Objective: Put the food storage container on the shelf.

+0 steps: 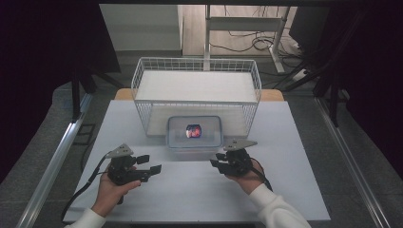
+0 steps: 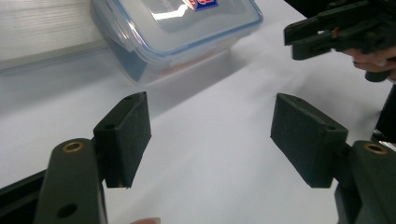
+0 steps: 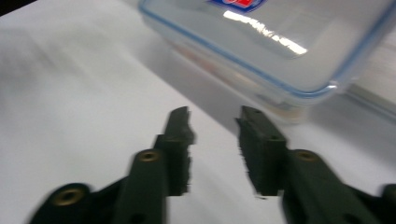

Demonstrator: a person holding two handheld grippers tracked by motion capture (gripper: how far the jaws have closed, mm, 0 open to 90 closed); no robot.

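Lower left of the high view: your left claw [image 1: 148, 164] hovers above the white worktop [image 1: 199, 190], jaws spread wide with nothing between them; the left gripper view confirms the gap, bare worktop showing between the two black pads [image 2: 128, 135].

Centre frame: the clear plastic container [image 1: 194, 132], lid edged in blue and bearing a red-and-blue label [image 1: 193, 131], sits on the worktop just in front of the white wire basket [image 1: 197, 66], whose front wall rises right behind it. Both claws stand near the box but apart from it.

Lower right of centre: your right claw [image 1: 218, 164] points toward the container with its jaws narrowed to a small gap, gripping nothing; in the right gripper view the container's near corner [image 3: 299, 93] lies just beyond the tips.

Judging by its look, the box is stiff, light and smooth-walled, likely slippery under the pads. The lid rim and the short side walls seem the surest places to take hold, one claw to each side; squeezing the flat lid centre would probably flex it.
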